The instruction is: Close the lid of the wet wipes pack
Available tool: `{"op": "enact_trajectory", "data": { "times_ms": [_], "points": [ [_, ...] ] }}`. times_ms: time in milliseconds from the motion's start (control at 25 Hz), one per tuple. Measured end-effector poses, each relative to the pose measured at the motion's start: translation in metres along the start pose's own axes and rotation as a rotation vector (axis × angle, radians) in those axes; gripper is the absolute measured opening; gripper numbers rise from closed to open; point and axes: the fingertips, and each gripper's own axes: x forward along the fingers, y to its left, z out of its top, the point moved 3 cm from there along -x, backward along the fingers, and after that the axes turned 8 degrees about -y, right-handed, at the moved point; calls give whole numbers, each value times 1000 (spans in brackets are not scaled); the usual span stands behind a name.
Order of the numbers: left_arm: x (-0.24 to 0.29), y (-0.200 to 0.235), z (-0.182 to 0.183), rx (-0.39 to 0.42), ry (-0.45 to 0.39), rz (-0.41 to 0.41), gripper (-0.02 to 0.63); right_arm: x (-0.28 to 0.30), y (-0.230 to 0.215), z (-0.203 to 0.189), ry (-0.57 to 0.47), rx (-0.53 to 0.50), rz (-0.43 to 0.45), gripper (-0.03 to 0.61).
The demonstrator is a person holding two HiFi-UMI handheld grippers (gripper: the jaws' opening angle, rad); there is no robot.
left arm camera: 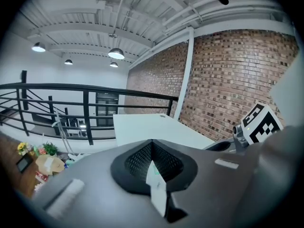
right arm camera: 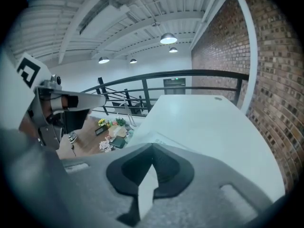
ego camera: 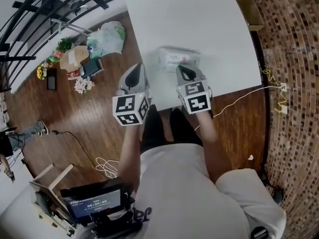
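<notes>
The wet wipes pack [ego camera: 178, 59], white with a pale green label, lies flat on the white table [ego camera: 199, 14] near its front edge. From the head view I cannot tell whether its lid is up or down. My right gripper [ego camera: 180, 68] is shut, its tip just short of the pack's near side. My left gripper [ego camera: 138, 66] is also shut and hangs off the table's left edge, beside the pack. In the right gripper view the shut jaws [right arm camera: 152, 148] hide most of the pack [right arm camera: 156, 138]. The left gripper view shows shut jaws [left arm camera: 152, 144] and the table [left arm camera: 142, 126] beyond.
On the wooden floor to the left lie plastic bags [ego camera: 105, 38], a cardboard box [ego camera: 74, 57] and flowers [ego camera: 83, 85]. A black railing [ego camera: 45, 9] runs along the far left. A pale cable [ego camera: 241, 98] trails right of the table towards the brick wall [ego camera: 294, 59].
</notes>
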Motion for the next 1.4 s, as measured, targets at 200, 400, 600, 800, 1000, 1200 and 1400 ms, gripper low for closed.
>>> {"op": "enact_trajectory", "data": {
  "times_ms": [200,400,600,800,1000,1200,1400],
  "points": [
    [-42,-3,6,21,-20,6,15,-33,20,21,-97,-10,8,-11],
    [-88,-13,10,29,-68,-73,16,-88,53,31,-212,-14,-61,-9],
    [-158,-22,23,40,-187,-115,15,-166,100,28,-370,-31,-171,-11],
    [-244,-35,17,82,-244,-162,15,-232,170,3,-483,-7,-262,-10],
    [-296,-52,29,90,-311,-214,15,-283,210,1,-592,12,-331,-9],
    [-324,-77,44,119,-363,-240,15,-301,224,4,-625,12,-329,-10],
    [-336,-98,60,124,-402,-223,15,-321,223,15,-642,-51,-328,-9]
  ]
}}
